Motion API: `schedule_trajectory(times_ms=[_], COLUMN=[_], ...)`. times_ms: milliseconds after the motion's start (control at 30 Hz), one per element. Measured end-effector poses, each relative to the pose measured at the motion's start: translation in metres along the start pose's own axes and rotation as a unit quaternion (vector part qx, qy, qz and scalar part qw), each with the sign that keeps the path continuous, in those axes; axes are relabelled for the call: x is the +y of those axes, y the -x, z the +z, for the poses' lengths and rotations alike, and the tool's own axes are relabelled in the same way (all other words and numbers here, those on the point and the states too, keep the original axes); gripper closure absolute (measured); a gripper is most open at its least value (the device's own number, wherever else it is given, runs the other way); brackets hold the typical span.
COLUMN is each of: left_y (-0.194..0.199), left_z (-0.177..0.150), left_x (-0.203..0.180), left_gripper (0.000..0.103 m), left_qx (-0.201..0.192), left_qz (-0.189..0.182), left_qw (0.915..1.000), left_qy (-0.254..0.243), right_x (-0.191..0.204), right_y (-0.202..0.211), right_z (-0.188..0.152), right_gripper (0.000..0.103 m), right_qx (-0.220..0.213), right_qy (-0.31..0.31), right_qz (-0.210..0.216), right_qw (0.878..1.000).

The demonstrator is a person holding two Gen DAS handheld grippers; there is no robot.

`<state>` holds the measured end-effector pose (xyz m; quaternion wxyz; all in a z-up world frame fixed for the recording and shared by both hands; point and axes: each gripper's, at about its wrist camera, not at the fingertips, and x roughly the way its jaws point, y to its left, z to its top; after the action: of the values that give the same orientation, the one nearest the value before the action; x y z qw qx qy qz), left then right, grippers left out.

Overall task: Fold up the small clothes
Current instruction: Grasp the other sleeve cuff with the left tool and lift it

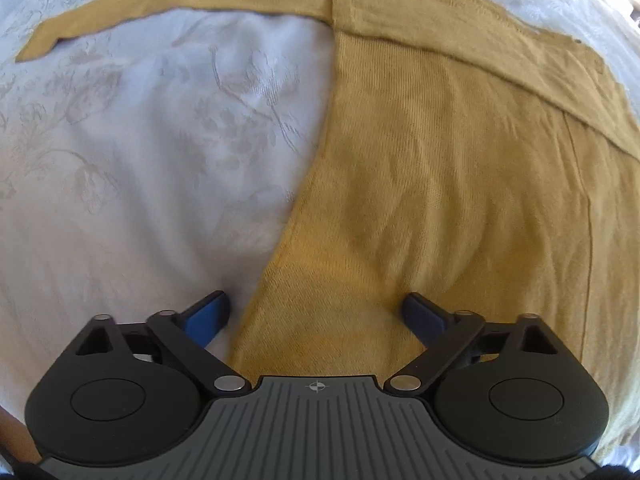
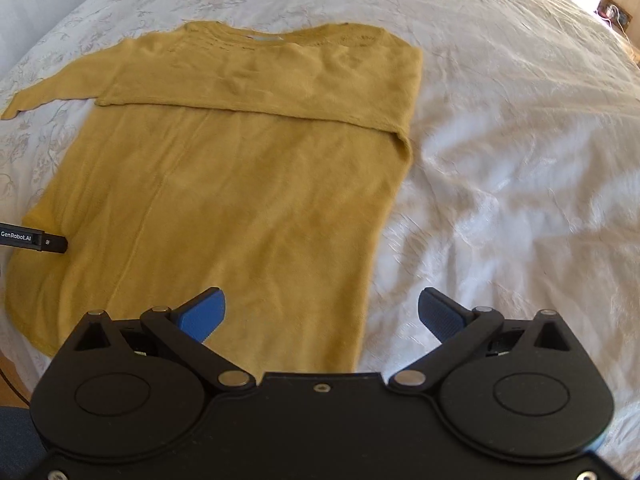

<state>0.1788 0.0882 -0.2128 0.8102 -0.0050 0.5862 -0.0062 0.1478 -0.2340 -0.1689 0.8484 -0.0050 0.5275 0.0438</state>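
A mustard-yellow long-sleeved sweater [image 2: 240, 184] lies flat on a white bedspread [image 2: 500, 160]. Its right sleeve is folded across the chest [image 2: 280, 88]; its left sleeve [image 1: 140, 4] stretches out to the left. My left gripper [image 1: 316, 312] is open, low over the sweater's lower left edge [image 1: 280, 264], one finger over the bedspread and one over the fabric. It also shows at the left edge of the right wrist view [image 2: 52, 242]. My right gripper [image 2: 320, 312] is open, astride the sweater's lower right edge, holding nothing.
The white bedspread has a floral pattern [image 1: 160, 120] and wrinkles on the right [image 2: 520, 240]. A strip of wooden floor [image 2: 8, 380] shows at lower left. Small objects sit at the far right corner [image 2: 608, 8].
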Motion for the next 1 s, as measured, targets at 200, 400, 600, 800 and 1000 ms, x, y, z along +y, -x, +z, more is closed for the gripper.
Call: schedule_trajectory(times_ms=[200,400,600,800,1000], left_y=[0.035,0.037,0.024,-0.003,-0.03], left_z=[0.038,0.107,0.155,0.182,0.193], left_x=[0.064,0.183,0.272,0.319,0.334], left_gripper=[0.023,0.023,0.023,0.023,0.023], left_qx=[-0.08,-0.134,-0.16,-0.154,-0.149], left_qz=[-0.007,0.017,0.06,0.051,0.05], left_qw=[0.9963,0.9827,0.9682,0.9606,0.9606], left_qy=[0.031,0.127,0.183,0.226,0.229], right_x=[0.056,0.106,0.147,0.173,0.183], right_y=[-0.012,-0.021,-0.027,-0.033,-0.043], right_z=[0.033,0.068,0.093,0.111,0.126], right_gripper=[0.001,0.001,0.001,0.001,0.001], right_qx=[-0.001,-0.013,-0.02,-0.012,0.002], right_qy=[-0.005,-0.02,-0.021,-0.017,-0.004], right_qz=[0.01,0.021,0.028,0.028,0.019], right_qw=[1.0,0.999,0.999,0.999,1.0])
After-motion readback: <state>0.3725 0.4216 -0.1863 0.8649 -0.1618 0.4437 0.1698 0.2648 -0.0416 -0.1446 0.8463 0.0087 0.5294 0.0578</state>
